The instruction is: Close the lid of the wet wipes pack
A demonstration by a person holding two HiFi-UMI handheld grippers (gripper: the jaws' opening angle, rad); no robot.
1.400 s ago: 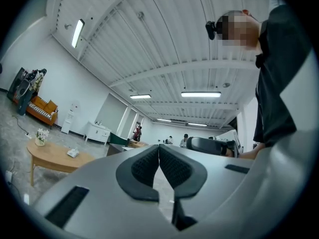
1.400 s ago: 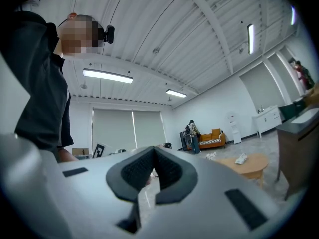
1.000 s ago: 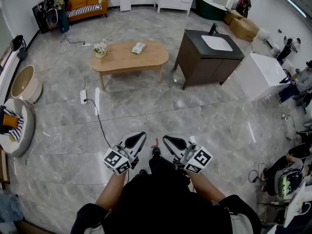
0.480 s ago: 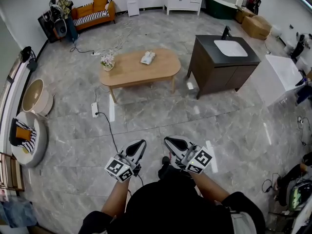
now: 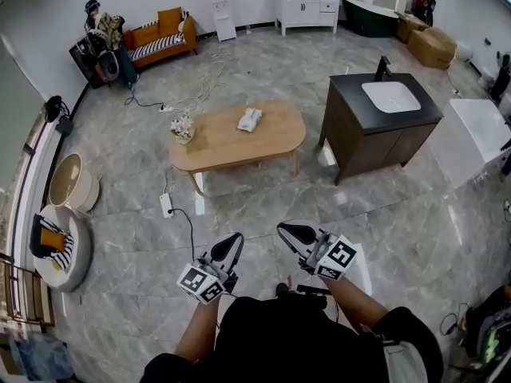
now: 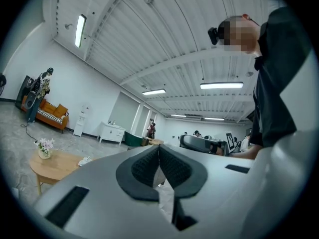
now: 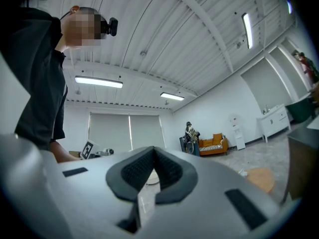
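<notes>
Closer now than a second ago, the desk (image 5: 279, 134) with the wipes pack (image 5: 250, 119) on top is well ahead of me, so I carry the left gripper (image 5: 232, 240) and right gripper (image 5: 287, 230) level, fingers (image 6: 144, 166) pressed together on nothing, since there's nothing within reach to grip.

Oval wooden table (image 5: 267, 140): wet wipes pack (image 5: 250, 119) near its middle; small flower pot (image 5: 183, 128) (pale blooms) at its left end.
</notes>
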